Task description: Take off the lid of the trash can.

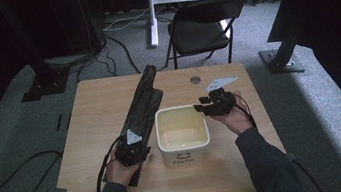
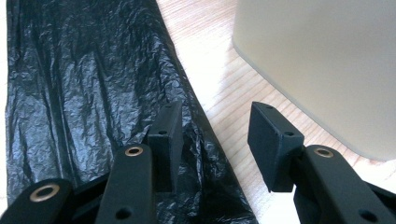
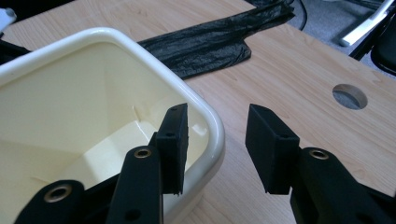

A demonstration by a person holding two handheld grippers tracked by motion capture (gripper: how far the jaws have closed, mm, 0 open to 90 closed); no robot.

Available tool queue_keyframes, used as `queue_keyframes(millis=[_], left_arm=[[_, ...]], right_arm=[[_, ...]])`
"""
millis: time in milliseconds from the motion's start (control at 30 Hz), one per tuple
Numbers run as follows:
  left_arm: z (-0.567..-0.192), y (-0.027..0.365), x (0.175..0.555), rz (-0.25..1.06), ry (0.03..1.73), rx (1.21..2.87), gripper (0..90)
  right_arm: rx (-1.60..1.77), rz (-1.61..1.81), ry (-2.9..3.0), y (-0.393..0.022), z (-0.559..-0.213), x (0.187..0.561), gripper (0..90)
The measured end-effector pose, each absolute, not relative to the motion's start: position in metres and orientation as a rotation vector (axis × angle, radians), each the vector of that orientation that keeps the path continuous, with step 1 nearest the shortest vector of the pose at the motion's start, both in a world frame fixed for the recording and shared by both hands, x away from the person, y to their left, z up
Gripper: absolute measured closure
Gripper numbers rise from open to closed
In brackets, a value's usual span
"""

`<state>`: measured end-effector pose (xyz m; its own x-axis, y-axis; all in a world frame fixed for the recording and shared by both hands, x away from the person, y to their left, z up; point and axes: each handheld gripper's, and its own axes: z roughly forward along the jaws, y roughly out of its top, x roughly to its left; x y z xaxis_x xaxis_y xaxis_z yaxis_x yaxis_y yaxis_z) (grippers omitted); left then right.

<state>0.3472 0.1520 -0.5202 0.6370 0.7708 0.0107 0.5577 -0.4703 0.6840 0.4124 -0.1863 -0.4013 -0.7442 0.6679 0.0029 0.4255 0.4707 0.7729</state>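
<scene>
You wear dark grey-blue sleeves (image 1: 263,156), and each of your black grippers, left gripper (image 2: 215,135) and right gripper (image 3: 217,140), has flat rectangular pads, brass-ringed pivot holes, a grey three-cornered plate (image 1: 133,136) on top and a trailing black cable (image 1: 102,171).

— What do we see on the table (image 1: 93,101)?
— A cream bin (image 1: 183,133) at centre, a black bag (image 1: 143,105) left of it, our left gripper (image 1: 131,149) and right gripper (image 1: 215,102) flanking it.

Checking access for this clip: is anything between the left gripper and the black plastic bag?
Nothing visible. The left gripper has its jaws open right at the black plastic bag's edge; the cream bin stands off to one side.
</scene>
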Motion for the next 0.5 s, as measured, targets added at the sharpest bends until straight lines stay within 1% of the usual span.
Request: queue_keyframes(millis=[367, 500], left_arm=[[-0.521, 0.149, 0.347, 0.412, 1.022, 2.21, 55.7], [-0.521, 0.149, 0.347, 0.411, 1.02, 2.211, 55.7]], right_arm=[[0.945, 1.047, 2.476, -0.173, -0.413, 0.425, 58.0], [0.941, 1.003, 2.499, -0.168, -0.417, 0.426, 59.9]])
